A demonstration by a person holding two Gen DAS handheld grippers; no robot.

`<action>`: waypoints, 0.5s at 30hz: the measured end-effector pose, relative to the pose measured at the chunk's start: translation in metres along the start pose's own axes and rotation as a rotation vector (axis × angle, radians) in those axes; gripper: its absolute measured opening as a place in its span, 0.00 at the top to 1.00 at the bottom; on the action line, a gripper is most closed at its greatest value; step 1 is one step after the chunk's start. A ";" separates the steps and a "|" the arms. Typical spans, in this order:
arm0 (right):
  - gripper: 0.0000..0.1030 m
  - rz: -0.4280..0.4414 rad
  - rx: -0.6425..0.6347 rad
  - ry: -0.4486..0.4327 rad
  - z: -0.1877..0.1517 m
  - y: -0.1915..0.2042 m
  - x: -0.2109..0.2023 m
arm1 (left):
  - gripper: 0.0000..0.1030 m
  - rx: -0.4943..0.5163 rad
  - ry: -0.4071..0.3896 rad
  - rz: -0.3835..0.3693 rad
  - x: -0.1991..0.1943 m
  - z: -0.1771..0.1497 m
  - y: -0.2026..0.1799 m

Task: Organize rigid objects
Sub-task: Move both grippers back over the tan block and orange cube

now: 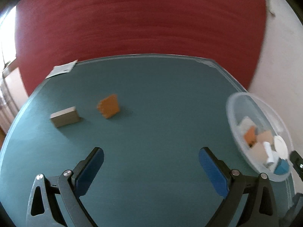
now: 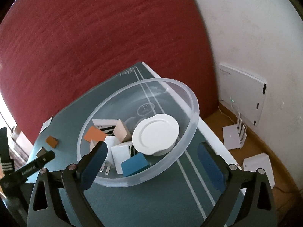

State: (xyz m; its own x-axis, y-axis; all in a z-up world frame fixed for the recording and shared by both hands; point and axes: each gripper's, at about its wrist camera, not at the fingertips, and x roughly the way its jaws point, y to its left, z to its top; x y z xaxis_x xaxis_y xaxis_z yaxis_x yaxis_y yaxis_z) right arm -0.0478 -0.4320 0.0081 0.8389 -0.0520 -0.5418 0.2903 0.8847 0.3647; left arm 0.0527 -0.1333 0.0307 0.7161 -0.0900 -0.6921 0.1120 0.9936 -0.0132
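An orange block (image 1: 108, 106) and a grey-tan block (image 1: 65, 116) stand on the teal table (image 1: 151, 87), ahead and left of my left gripper (image 1: 151, 151). That gripper is open and holds nothing. A clear plastic bowl (image 2: 195, 113) sits near the table's right edge. In it lie a white round lid (image 2: 155, 134), a blue block (image 2: 134, 164), an orange block (image 2: 94, 135), a tan block (image 2: 122, 130) and a white plug (image 2: 111, 143). My right gripper (image 2: 152, 145) hangs over the bowl's near side, open, gripping nothing.
A paper tag (image 1: 62, 69) lies at the table's far left edge. Red carpet (image 2: 94, 37) surrounds the table. By the white wall at right stand a white box (image 2: 242, 94) and white cards (image 2: 233, 136) on a wooden floor.
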 end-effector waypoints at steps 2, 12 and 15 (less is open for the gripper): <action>0.06 -0.001 -0.001 0.000 0.000 -0.001 -0.001 | 0.01 -0.016 -0.003 0.024 0.001 0.001 0.011; 0.06 -0.009 -0.100 -0.019 -0.007 0.021 -0.012 | 0.01 -0.143 -0.004 0.142 0.006 0.007 0.078; 0.06 0.008 -0.139 -0.020 -0.009 0.033 -0.016 | 0.01 -0.176 -0.007 0.185 0.008 0.011 0.097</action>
State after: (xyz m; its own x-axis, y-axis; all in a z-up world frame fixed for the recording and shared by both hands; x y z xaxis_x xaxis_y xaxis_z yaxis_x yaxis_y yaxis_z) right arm -0.0560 -0.3975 0.0224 0.8503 -0.0531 -0.5236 0.2186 0.9406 0.2596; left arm 0.0770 -0.0388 0.0313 0.7179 0.0944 -0.6897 -0.1423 0.9897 -0.0127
